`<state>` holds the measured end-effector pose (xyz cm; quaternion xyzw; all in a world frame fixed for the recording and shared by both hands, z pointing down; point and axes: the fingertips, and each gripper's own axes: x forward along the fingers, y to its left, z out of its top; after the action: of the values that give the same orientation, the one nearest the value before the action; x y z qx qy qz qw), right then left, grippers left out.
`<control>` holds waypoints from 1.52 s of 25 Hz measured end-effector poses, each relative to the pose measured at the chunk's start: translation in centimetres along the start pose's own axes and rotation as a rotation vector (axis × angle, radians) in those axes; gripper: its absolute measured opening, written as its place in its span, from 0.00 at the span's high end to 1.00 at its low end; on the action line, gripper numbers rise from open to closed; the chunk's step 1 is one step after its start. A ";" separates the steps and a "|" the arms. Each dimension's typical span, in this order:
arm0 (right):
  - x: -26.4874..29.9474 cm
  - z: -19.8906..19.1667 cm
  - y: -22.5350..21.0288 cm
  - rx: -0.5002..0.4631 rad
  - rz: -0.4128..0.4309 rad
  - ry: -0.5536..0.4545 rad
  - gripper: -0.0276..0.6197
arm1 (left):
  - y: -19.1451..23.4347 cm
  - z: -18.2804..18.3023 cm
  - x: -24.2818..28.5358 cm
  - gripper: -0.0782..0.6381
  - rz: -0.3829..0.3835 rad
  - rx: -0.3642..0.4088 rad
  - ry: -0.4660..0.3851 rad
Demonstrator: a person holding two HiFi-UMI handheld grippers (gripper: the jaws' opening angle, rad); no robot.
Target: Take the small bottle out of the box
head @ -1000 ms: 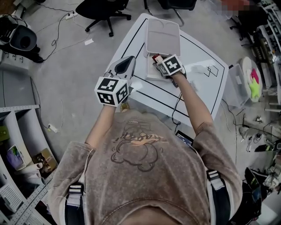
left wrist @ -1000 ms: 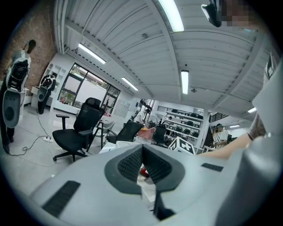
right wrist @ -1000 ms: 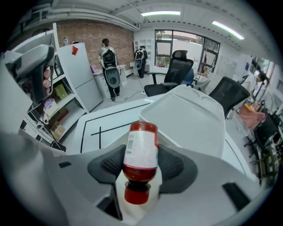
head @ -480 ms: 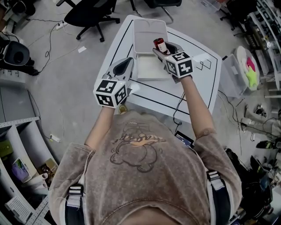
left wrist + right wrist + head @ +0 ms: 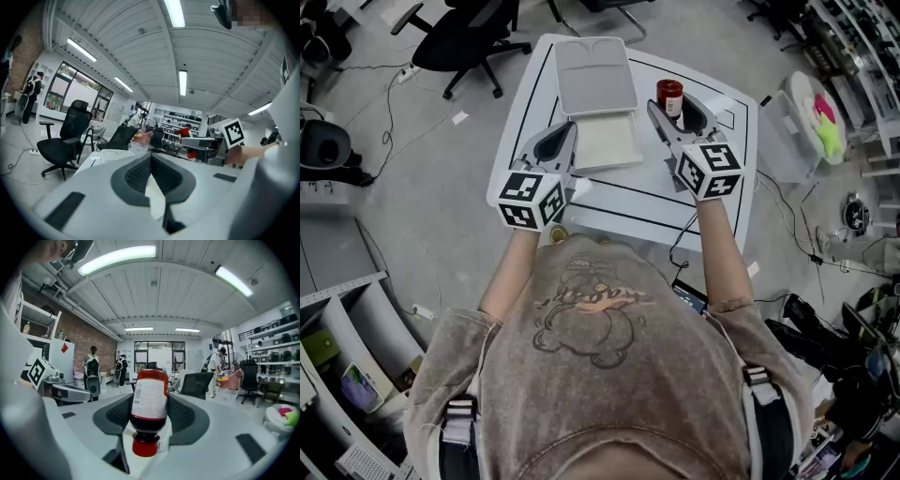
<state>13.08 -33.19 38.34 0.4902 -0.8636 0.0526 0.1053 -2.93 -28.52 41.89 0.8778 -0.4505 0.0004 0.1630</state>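
The small dark bottle (image 5: 669, 94) has a red cap and a white label. It hangs in the air to the right of the white box (image 5: 606, 142), whose lid (image 5: 595, 75) stands open behind it. My right gripper (image 5: 672, 103) is shut on the bottle. In the right gripper view the bottle (image 5: 150, 399) sits between the pads (image 5: 187, 416) with its cap toward the camera. My left gripper (image 5: 556, 143) hovers over the box's left edge, shut, with nothing in it. The left gripper view shows its jaws meeting at the tips (image 5: 151, 157) and the bottle (image 5: 186, 132) off to the right.
The box rests on a white table (image 5: 712, 178) marked with black lines. Black office chairs (image 5: 459, 42) stand behind the table. A clear bin (image 5: 811, 117) with colourful things sits on the right. Cables run over the floor. People stand far off by the windows (image 5: 93, 364).
My right gripper has come up out of the box with the bottle and swung to the right of it. My left gripper has shifted a little along the box's left side.
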 end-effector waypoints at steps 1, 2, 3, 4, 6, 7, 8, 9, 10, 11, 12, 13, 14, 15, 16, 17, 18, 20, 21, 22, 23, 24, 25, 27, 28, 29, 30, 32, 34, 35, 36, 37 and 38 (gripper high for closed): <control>-0.7 -0.1 -0.5 0.008 -0.018 -0.011 0.60 | -0.2 0.1 0.3 0.89 -0.006 0.005 -0.001; -1.4 -0.2 -1.0 0.017 -0.034 -0.022 0.60 | -0.4 0.1 0.5 0.89 -0.011 0.010 -0.002; -2.0 -0.3 -1.5 0.028 -0.048 -0.034 0.60 | -0.6 0.2 0.8 0.89 -0.017 0.017 -0.003; -2.7 -0.5 -1.9 0.043 -0.062 -0.047 0.60 | -0.7 0.3 1.0 0.89 -0.023 0.023 -0.005; -4.1 -1.1 -2.6 0.078 -0.087 -0.069 0.60 | -1.0 0.3 1.2 0.89 -0.035 0.030 -0.010; -4.7 -1.6 -2.9 0.092 -0.099 -0.075 0.60 | -1.1 0.2 1.3 0.89 -0.042 0.032 -0.012; -5.2 -2.1 -3.0 0.104 -0.109 -0.078 0.60 | -1.1 0.2 1.4 0.89 -0.048 0.033 -0.014; -5.6 -2.5 -3.1 0.113 -0.117 -0.077 0.60 | -1.2 0.1 1.5 0.89 -0.052 0.035 -0.016; -6.0 -3.0 -3.2 0.120 -0.124 -0.074 0.60 | -1.3 0.1 1.5 0.89 -0.056 0.037 -0.017; -6.3 -3.4 -3.2 0.128 -0.131 -0.069 0.60 | -1.4 0.1 1.6 0.89 -0.059 0.039 -0.017; -6.5 -3.9 -3.3 0.136 -0.137 -0.063 0.60 | -1.4 0.0 1.6 0.89 -0.063 0.042 -0.017; -6.7 -4.4 -3.4 0.147 -0.144 -0.057 0.60 | -1.4 -0.1 1.5 0.89 -0.065 0.044 -0.016; -7.0 -4.8 -3.4 0.159 -0.148 -0.054 0.60 | -1.4 -0.2 1.5 0.89 -0.065 0.047 -0.015; -7.2 -5.3 -3.4 0.173 -0.151 -0.054 0.60 | -1.4 -0.3 1.4 0.89 -0.065 0.049 -0.013; -7.4 -5.8 -3.3 0.184 -0.154 -0.054 0.60 | -1.4 -0.4 1.3 0.89 -0.063 0.049 -0.011; -7.6 -6.3 -3.3 0.194 -0.156 -0.053 0.60 | -1.3 -0.4 1.2 0.89 -0.061 0.049 -0.010; -7.7 -6.7 -3.2 0.203 -0.158 -0.051 0.60 | -1.2 -0.5 1.1 0.89 -0.058 0.046 -0.011; -7.7 -7.6 -3.0 0.217 -0.160 -0.045 0.60 | -1.0 -0.5 0.9 0.89 -0.054 0.036 -0.013; -7.7 -8.1 -2.9 0.224 -0.160 -0.042 0.60 | -0.9 -0.6 0.9 0.89 -0.054 0.031 -0.015; -7.7 -8.4 -2.8 0.230 -0.161 -0.039 0.60 | -0.9 -0.6 0.8 0.89 -0.054 0.029 -0.016; -7.6 -8.8 -2.8 0.235 -0.162 -0.037 0.60 | -0.9 -0.6 0.8 0.89 -0.054 0.027 -0.016; -7.5 -9.0 -2.7 0.239 -0.162 -0.034 0.60 | -0.9 -0.7 0.7 0.89 -0.054 0.024 -0.016; -7.4 -9.3 -2.6 0.242 -0.163 -0.033 0.60 | -0.8 -0.7 0.7 0.89 -0.055 0.022 -0.016; -7.2 -9.5 -2.3 0.245 -0.165 -0.031 0.60 | -0.7 -0.8 0.6 0.89 -0.054 0.017 -0.014; -7.1 -9.6 -2.3 0.245 -0.166 -0.031 0.60 | -0.7 -0.9 0.6 0.89 -0.053 0.016 -0.014; -7.1 -9.6 -2.3 0.246 -0.168 -0.032 0.60 | -0.7 -0.9 0.6 0.89 -0.053 0.015 -0.013; -7.2 -9.6 -2.3 0.248 -0.170 -0.033 0.60 | -0.7 -0.9 0.6 0.89 -0.052 0.015 -0.014; -7.2 -9.6 -2.4 0.252 -0.174 -0.033 0.60 | -0.8 -0.9 0.6 0.89 -0.050 0.013 -0.014; -7.3 -9.7 -2.5 0.258 -0.179 -0.032 0.60 | -1.0 -0.9 0.6 0.89 -0.049 0.009 -0.015; -7.4 -9.7 -2.5 0.260 -0.179 -0.032 0.60 | -1.0 -0.9 0.6 0.89 -0.049 0.008 -0.015; -7.4 -9.8 -2.4 0.262 -0.179 -0.031 0.60 | -1.0 -0.9 0.5 0.89 -0.049 0.006 -0.015; -7.4 -9.8 -2.4 0.265 -0.178 -0.030 0.60 | -1.0 -0.9 0.5 0.89 -0.048 0.005 -0.015; -7.4 -9.9 -2.3 0.267 -0.178 -0.029 0.60 | -1.0 -0.9 0.5 0.89 -0.047 0.002 -0.016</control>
<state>19.99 -26.30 46.18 0.5750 -0.8037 0.1502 0.0309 -1.70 -28.10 42.56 0.8883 -0.4310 -0.0100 0.1583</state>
